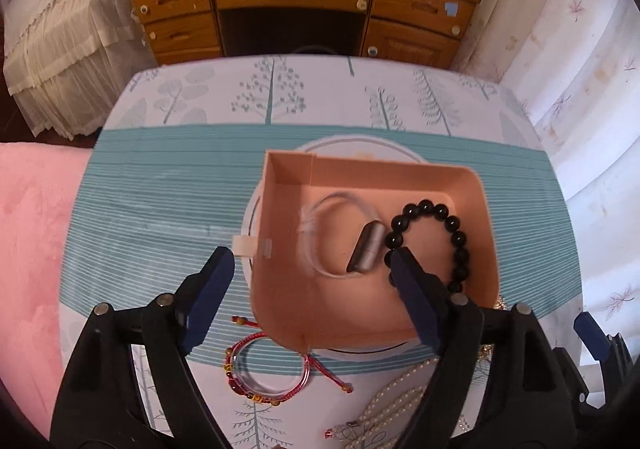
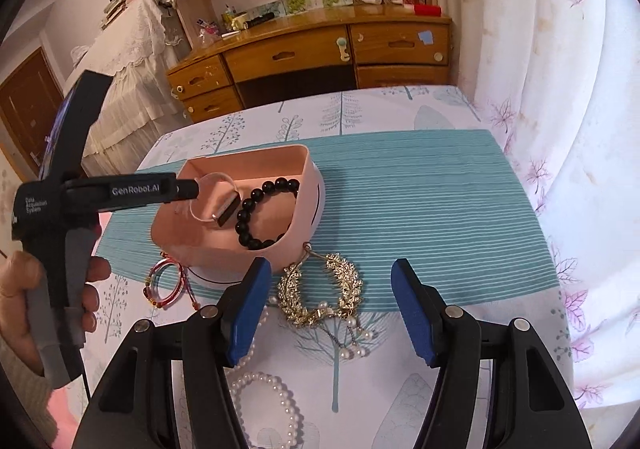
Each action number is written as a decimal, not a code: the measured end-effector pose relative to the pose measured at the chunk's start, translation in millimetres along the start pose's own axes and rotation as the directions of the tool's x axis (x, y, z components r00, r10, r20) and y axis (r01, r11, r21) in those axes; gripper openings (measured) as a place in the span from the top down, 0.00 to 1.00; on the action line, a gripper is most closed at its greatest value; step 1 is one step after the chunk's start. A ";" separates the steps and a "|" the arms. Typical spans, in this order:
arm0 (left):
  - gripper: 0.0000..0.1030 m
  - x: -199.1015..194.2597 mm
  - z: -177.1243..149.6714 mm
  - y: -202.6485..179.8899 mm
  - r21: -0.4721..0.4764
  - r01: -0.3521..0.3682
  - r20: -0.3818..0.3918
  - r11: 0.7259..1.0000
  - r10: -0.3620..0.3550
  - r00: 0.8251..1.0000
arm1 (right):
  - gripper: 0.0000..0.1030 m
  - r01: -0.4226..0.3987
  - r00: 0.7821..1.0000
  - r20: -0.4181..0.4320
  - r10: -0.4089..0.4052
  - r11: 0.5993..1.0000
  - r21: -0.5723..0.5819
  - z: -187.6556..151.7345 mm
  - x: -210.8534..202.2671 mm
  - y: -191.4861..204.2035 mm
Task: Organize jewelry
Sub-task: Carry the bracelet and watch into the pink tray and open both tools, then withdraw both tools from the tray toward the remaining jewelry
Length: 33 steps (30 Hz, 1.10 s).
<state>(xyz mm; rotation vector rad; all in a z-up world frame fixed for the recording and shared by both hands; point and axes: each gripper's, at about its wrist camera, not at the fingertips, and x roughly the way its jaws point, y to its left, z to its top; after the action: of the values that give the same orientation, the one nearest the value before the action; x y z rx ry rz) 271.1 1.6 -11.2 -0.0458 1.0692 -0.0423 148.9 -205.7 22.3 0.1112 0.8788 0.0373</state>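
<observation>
A pink open box [image 1: 280,209] [image 2: 296,169] sits on the table. Inside lie a black bead bracelet [image 1: 452,229] [image 2: 256,217] and a clear band with a grey metal piece [image 1: 366,249] [image 2: 228,209]. My left gripper [image 1: 312,269] is open and empty, hovering over the box's near side. A red cord bracelet [image 1: 264,373] [image 2: 164,285] lies in front of the box. My right gripper [image 2: 326,281] is open and empty, above a gold leaf necklace [image 2: 320,289]. A pearl necklace [image 2: 268,405] [image 1: 396,397] lies nearer.
The table carries a white tree-print cloth with a teal striped band [image 2: 420,189]. A wooden desk with drawers [image 1: 300,9] stands beyond the table. A floral curtain [image 2: 560,89] hangs at right. Pink fabric [image 1: 28,229] lies at left.
</observation>
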 end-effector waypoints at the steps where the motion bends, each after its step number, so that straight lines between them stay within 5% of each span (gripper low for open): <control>1: 0.23 -4.6 -0.7 0.3 0.001 -0.006 0.012 1.000 0.006 1.000 | 0.38 -0.003 1.000 0.006 0.003 1.000 -0.002 -1.3 -3.7 1.6; 10: 0.23 -52.6 -23.2 12.8 0.004 0.007 0.063 1.000 -0.008 0.998 | 0.38 0.008 0.999 0.034 -0.006 0.999 -0.048 -16.3 -35.4 14.5; 33: 0.23 -154.6 -139.5 13.8 0.020 0.106 0.155 0.994 -0.108 0.982 | 0.38 -0.032 0.999 0.005 0.033 0.996 -0.084 -77.3 -93.0 13.9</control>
<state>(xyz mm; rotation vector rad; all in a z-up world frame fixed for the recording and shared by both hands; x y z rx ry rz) 74.7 21.8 56.4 -0.0947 0.9093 -0.1403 30.3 -192.8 46.3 0.0468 0.8675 0.1045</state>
